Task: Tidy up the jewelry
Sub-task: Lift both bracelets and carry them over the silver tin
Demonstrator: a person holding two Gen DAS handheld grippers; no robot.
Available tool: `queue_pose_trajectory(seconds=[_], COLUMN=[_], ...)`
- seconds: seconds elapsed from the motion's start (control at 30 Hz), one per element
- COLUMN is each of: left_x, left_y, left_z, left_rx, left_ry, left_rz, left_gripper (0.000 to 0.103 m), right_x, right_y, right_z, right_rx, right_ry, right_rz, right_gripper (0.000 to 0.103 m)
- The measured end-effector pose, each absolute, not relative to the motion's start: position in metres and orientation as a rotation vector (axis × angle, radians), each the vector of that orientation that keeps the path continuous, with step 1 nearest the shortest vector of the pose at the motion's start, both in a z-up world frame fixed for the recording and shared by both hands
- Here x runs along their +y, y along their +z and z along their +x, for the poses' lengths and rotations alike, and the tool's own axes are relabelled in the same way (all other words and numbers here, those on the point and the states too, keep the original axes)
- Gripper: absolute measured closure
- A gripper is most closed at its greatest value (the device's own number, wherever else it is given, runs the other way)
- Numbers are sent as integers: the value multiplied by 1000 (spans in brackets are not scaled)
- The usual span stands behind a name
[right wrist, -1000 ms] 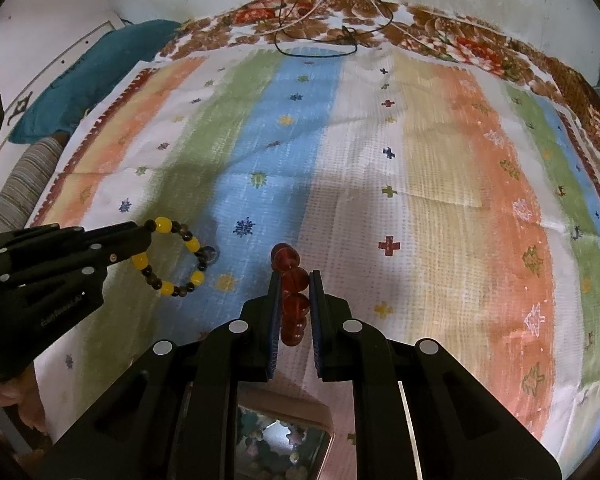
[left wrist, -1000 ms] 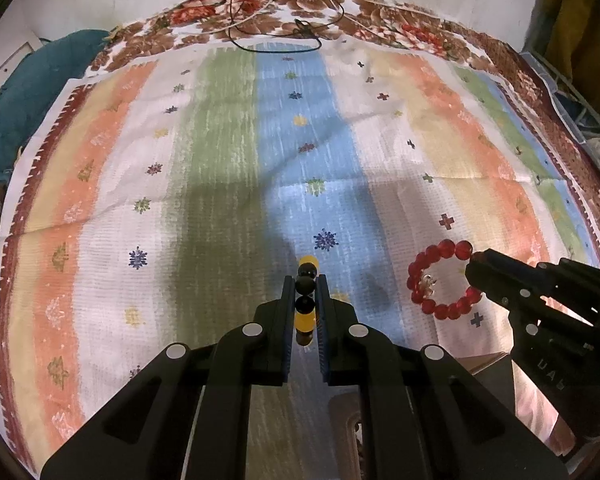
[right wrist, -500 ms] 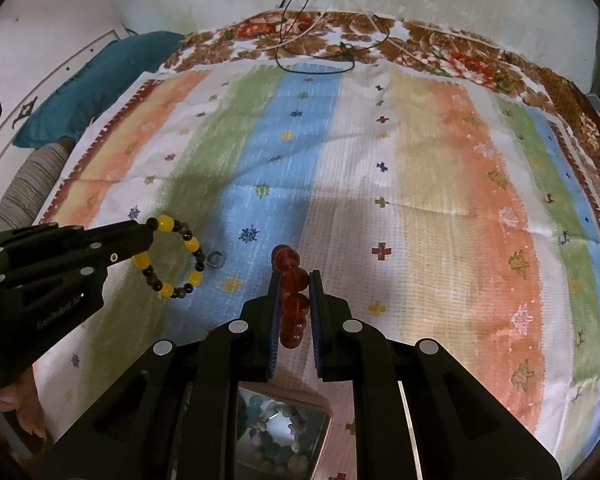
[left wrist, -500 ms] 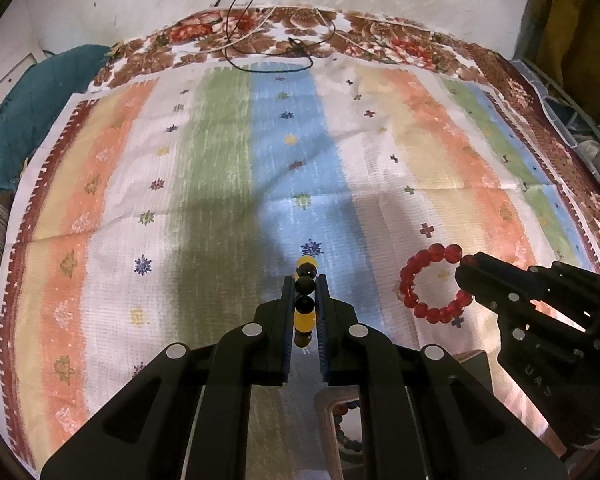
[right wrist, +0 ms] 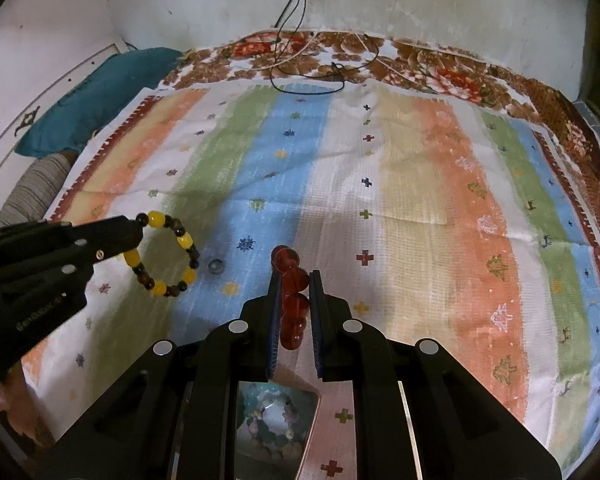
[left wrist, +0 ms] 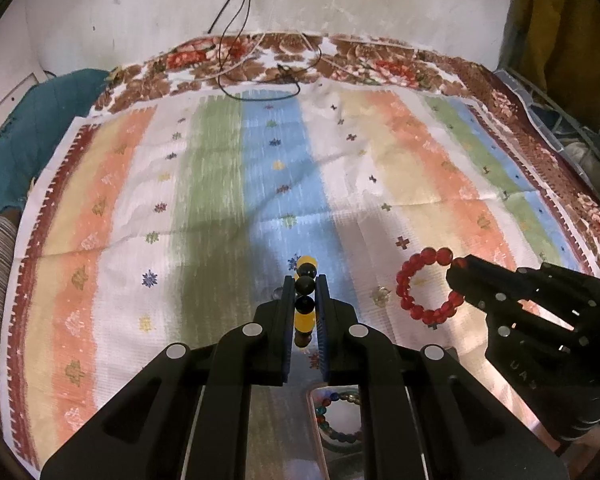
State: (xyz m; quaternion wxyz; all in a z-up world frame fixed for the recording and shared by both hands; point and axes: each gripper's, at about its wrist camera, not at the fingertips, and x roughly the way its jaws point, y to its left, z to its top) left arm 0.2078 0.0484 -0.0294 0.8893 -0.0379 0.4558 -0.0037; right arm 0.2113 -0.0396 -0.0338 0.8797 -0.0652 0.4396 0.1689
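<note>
- The left gripper (left wrist: pixel 305 300) has its fingers clamped on a bracelet of yellow and dark beads (right wrist: pixel 168 254). Seen from the right wrist view, the loop hangs free of the cloth, gripped at its upper left edge so the rest dangles as an open ring.
- The right gripper (right wrist: pixel 294 304) has its fingers clamped on a bracelet of red beads (left wrist: pixel 426 284). From the left wrist view the ring hangs clear of the cloth too, pinched on its right side.
- Each bracelet is held by a few beads only, probably so the loop stays open and can be lowered whole into a container.
- Both bracelets hang above a striped bedspread (left wrist: pixel 220 184) on a bed, with bands of orange, green, blue and white and small cross and flower marks.
- Just below the grippers, at the near edge of both views, sits a tray (right wrist: pixel 312 404) with a pale rim. It already holds beaded jewellery, so it is likely where the two held bracelets are meant to go.
- Count: two grippers, two bracelets in the air, one tray. Inside the tray, at least one beaded loop shows; the grippers hide too much for an exact number.
- One small ring-like piece (right wrist: pixel 215 265) lies on the blue stripe just beside the yellow bracelet. A small pale piece (left wrist: pixel 381 294) lies on the cloth near the red bracelet; what it is cannot be told.
- A dark cable (right wrist: pixel 308 80) lies at the far end of the bed, by the wall.
- A teal cushion (right wrist: pixel 100 92) sits at the far left.
</note>
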Motion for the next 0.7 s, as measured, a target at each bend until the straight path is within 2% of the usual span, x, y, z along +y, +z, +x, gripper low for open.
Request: queue_pose_trajectory(seconds=[0.7], left_x=[24], left_y=[14], left_z=[157], left_rx=[816], left_ry=[-71], left_rz=[-96], left_gripper=[93], right_x=[-54], right_y=[2], right_z=[158], right_rx=[809], right_ry=[415], right_rz=[-88], right_gripper=[89])
